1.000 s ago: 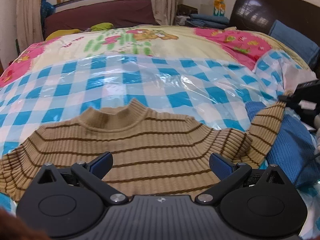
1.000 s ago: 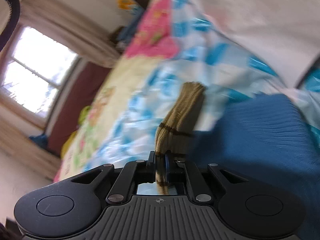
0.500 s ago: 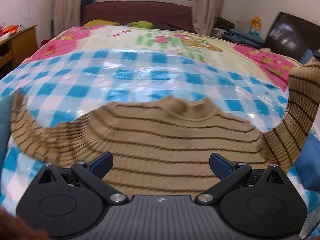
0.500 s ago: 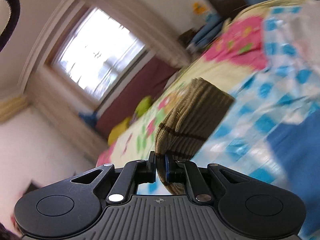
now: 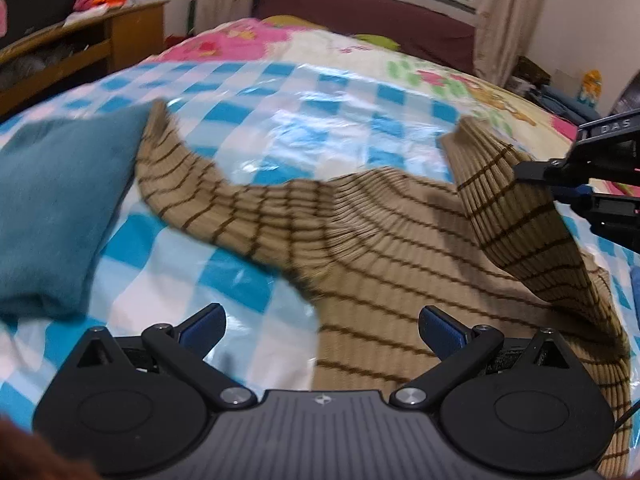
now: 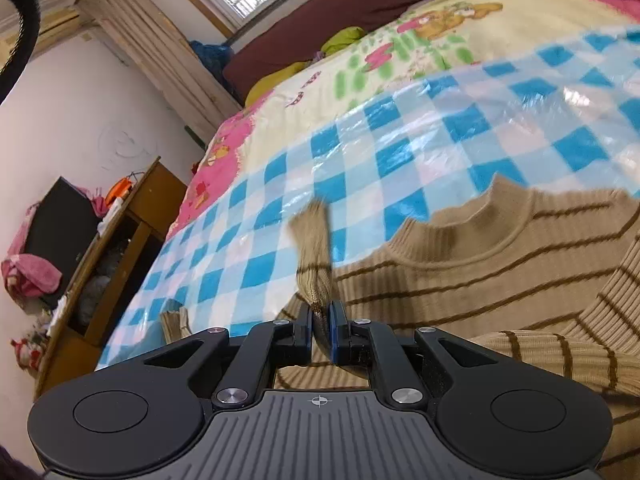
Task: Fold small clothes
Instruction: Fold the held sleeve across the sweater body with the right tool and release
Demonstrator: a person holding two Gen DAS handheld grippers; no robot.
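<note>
A tan sweater with thin brown stripes (image 5: 400,248) lies front up on the blue-and-white checked plastic sheet (image 5: 320,104) on the bed. My right gripper (image 6: 320,320) is shut on the sweater's right sleeve (image 6: 314,256) and holds it lifted over the sweater's body (image 6: 480,280). In the left wrist view that gripper (image 5: 560,184) enters from the right with the sleeve (image 5: 508,200) hanging from it. My left gripper (image 5: 320,328) is open and empty, low over the sheet by the sweater's left side. The left sleeve (image 5: 180,184) lies stretched out flat.
A teal folded garment (image 5: 56,208) lies left of the sweater, touching the left sleeve's cuff. A wooden cabinet (image 6: 120,248) stands beside the bed's left edge. A floral quilt (image 5: 400,64) covers the far bed, below a window with curtains.
My right gripper has swung the right sleeve up from the blue garment at the right and across over the sweater's body. My left gripper has shifted left and turned toward the left sleeve.
</note>
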